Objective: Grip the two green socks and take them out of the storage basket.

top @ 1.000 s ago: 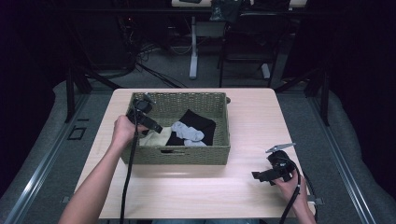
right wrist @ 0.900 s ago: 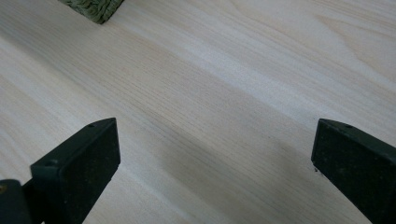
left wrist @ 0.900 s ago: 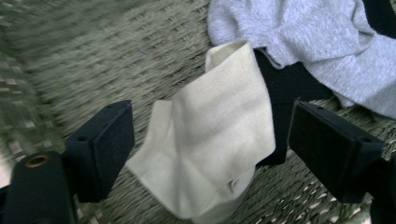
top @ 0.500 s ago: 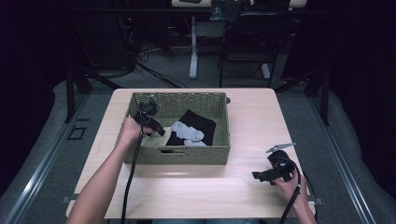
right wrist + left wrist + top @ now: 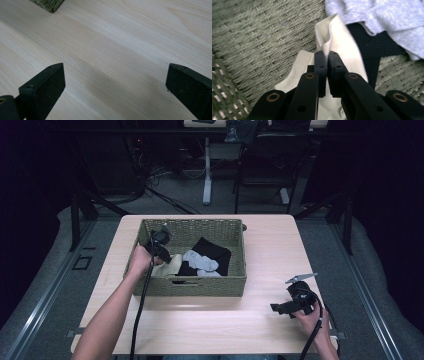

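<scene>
A soft cream cloth, ribbed along its folded edge, was pinched by the just-closed jaws of the left gripper inside the woven wicker basket, at its left end. A fuzzy grey cloth and a black one were noted beside it. The right gripper was held with jaws spread wide over bare wood well right of the basket.

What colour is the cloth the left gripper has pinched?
Cream cloth; clearest in the left gripper view.

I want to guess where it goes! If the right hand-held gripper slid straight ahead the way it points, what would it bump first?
Probably the basket. The right hand-held gripper, jaws open, points left across the bare table, and the basket's corner shows ahead, though depth is unclear.
</scene>
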`<state>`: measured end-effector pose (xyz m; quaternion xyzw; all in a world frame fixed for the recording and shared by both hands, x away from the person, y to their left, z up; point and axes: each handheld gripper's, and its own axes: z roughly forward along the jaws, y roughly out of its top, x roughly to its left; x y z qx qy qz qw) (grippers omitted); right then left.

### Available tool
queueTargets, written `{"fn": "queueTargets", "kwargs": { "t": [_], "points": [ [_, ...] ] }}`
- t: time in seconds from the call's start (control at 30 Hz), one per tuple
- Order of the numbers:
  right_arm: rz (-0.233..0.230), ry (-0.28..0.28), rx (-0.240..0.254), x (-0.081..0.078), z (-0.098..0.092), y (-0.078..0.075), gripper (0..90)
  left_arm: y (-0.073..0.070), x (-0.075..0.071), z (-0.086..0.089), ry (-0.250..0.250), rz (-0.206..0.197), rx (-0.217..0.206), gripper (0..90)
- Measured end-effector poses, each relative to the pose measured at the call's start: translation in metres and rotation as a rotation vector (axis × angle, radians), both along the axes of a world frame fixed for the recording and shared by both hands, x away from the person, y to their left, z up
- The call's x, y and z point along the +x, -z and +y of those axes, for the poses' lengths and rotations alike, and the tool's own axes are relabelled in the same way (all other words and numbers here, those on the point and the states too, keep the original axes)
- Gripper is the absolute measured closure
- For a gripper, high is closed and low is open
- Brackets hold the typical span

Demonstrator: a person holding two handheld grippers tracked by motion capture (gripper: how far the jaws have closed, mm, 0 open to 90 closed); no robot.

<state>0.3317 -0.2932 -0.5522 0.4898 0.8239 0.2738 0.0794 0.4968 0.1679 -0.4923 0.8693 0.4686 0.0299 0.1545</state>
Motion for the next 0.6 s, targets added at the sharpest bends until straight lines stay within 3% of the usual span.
{"fn": "queueTargets", "kwargs": {
  "t": [0.23,0.6],
  "points": [
    [-0.003,0.003,0.0,0.0,0.001,0.001,1.9,-0.035,-0.012,0.004,0.037,-0.075,-0.05,86.6],
    [0.002,0.001,-0.002,0.0,0.0,0.0,1.9,-0.065,-0.018,0.0,0.071,-0.132,-0.093,86.9]
  ]
}}
